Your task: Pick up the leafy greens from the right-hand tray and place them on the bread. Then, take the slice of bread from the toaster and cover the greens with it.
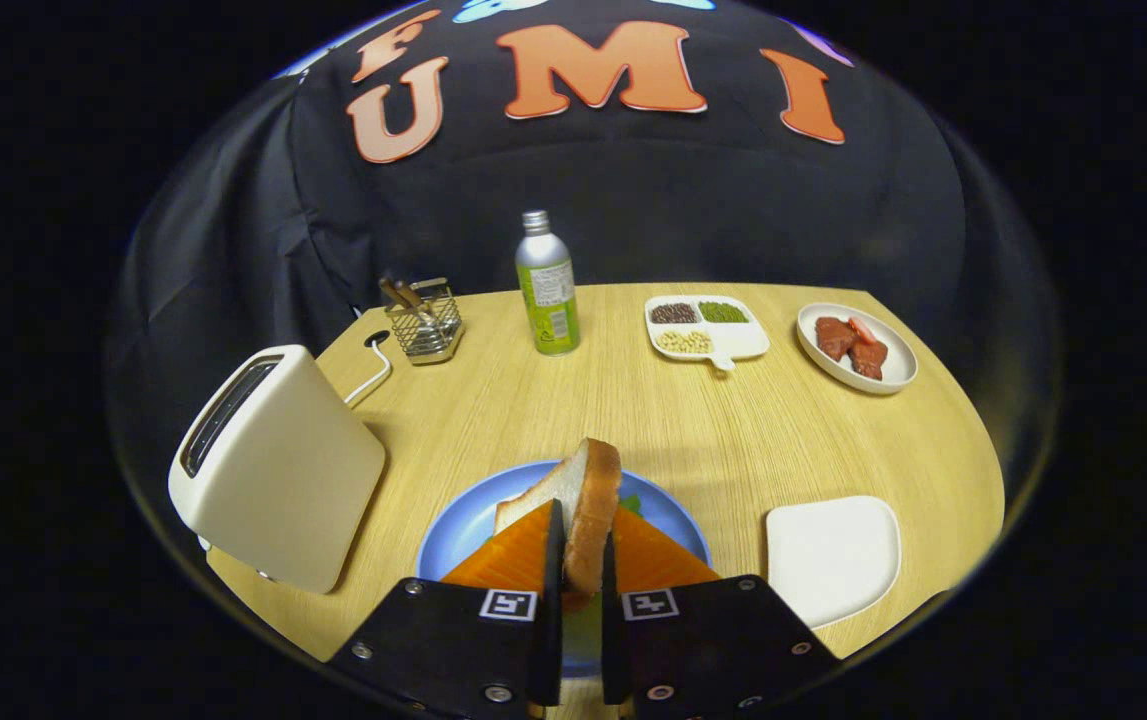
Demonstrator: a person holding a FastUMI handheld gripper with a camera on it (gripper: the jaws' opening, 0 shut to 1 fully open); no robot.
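Gripper view: jaws clamp upright bread slice point(583, 500).

Matt wood-grain table point(693, 420), glossy toaster point(278, 470), wire-mesh metal basket point(423, 325), metal-capped bottle point(546, 285)

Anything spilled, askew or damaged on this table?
Nothing stands out. The gripper holds the bread slice on edge over the blue plate, jaws pressed on both faces; the toaster stands upright.
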